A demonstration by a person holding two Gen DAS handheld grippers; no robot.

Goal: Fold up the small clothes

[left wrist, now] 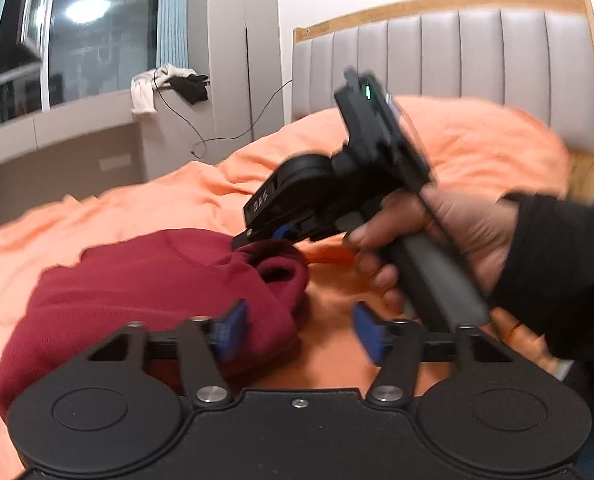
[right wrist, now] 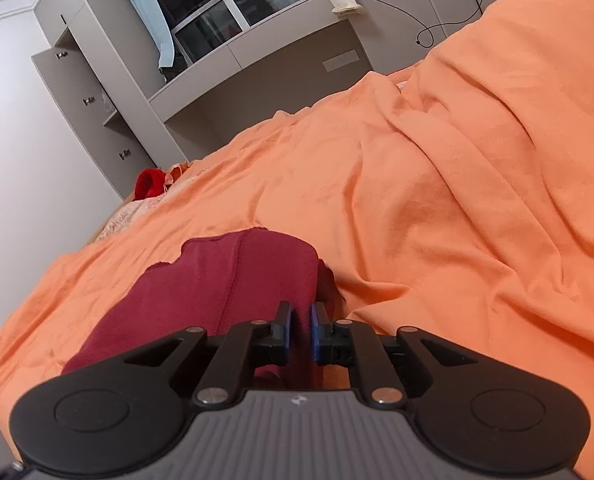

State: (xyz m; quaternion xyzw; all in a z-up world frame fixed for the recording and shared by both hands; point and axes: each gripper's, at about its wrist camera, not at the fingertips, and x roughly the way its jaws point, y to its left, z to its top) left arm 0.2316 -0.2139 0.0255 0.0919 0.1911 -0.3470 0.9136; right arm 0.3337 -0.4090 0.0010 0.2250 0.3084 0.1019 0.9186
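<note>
Left fingers point(left wrist: 297, 330) spread, nothing held. Right fingers point(right wrist: 301, 330) nearly closed, empty; garment point(left wrist: 145, 292) edge to be regripped, fold flattened.

The maroon garment point(left wrist: 145, 280) is soft matt knit cloth with a stitched seam. The orange bedsheet point(right wrist: 437, 200) is thin matt cotton-like fabric, creased. The left gripper point(left wrist: 295, 328) is matt black plastic with bright metal pivot pins (its pads look blue and rubbery). The headboard point(left wrist: 457, 48) has smooth, faintly glossy grey padded panels in a pale varnished wood frame.
</note>
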